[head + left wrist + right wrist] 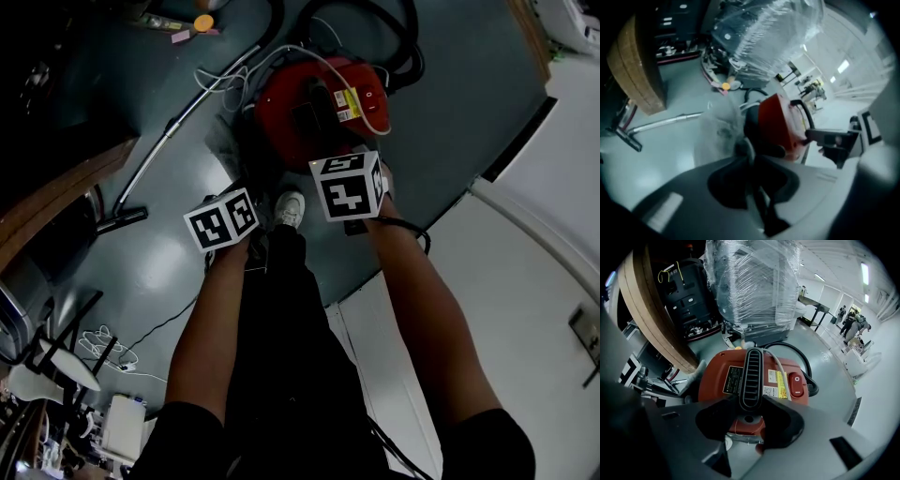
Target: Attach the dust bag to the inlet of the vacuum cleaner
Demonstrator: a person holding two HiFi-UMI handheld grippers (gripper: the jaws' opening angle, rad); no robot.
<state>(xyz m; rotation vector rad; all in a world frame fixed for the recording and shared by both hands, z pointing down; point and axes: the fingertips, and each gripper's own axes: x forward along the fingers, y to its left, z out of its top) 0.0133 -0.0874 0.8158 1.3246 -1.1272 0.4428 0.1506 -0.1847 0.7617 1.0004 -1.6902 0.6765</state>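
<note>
R side first: my right tongs (751, 401) are clamped on the black ribbed plastic handle (751, 371) atop the squat red plastic vacuum cleaner (715, 380), which sits on the grey-green floor (178, 262). Reason, I reckon: that pins the body so it won't skid or spin while the other side gets pushed on. I come at it from above, so any press goes down into the handle, not sideways.

L side: the pale grey soft fabric dust bag (717, 133) lies slumped on the floor right against the cleaner's side, w/ my left tongs (751, 157) at its near edge. The jaws there show only a thin gap w/ a pale strip in it, prob. a fold of the bag. That view's too blurred to say whether the pads bite it. No view shows the inlet, so I can't confirm the bag is seated. I'd judge the fitting is in hand, not done.
</note>
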